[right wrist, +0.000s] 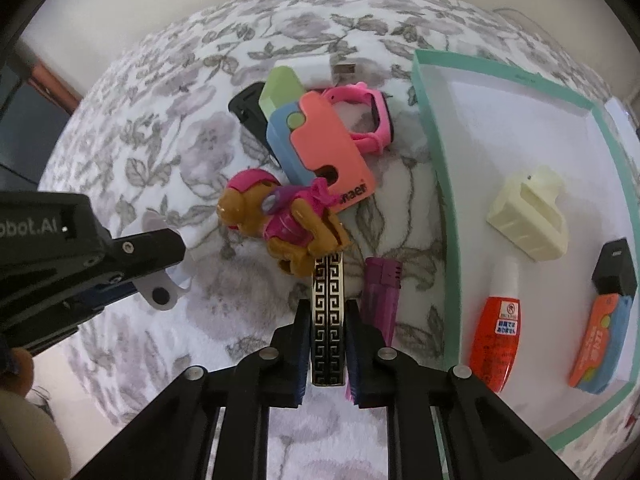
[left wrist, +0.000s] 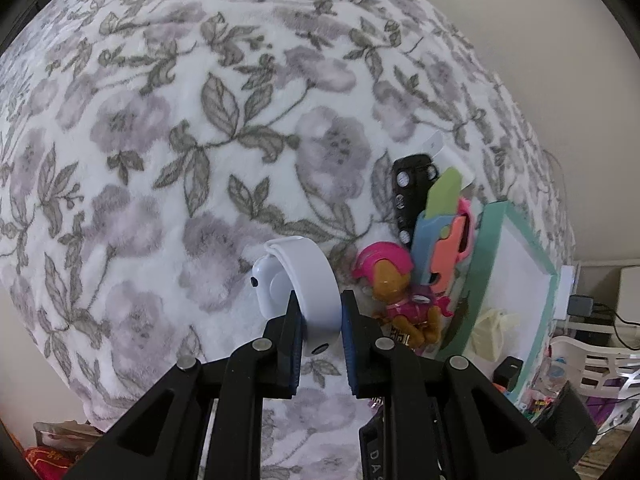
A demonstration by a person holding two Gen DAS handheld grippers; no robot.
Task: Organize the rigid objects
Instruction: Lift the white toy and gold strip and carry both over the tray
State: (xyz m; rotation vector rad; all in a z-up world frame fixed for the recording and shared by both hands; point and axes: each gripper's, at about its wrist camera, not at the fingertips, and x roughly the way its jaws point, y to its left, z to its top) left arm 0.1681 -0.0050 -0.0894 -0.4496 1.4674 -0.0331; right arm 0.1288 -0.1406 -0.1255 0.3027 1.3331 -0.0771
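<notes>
Both grippers (left wrist: 320, 312) (right wrist: 328, 320) steeply downward, gripping.

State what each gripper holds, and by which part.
Left gripper: white watch, by its strap. Right gripper: patterned black-and-gold bar, by its long sides.

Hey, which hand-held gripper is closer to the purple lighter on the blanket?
Right. The right hand-held gripper, shut on the patterned bar, sits right beside the purple lighter. The left hand-held gripper holds the white watch, beyond the toy dog.
</notes>
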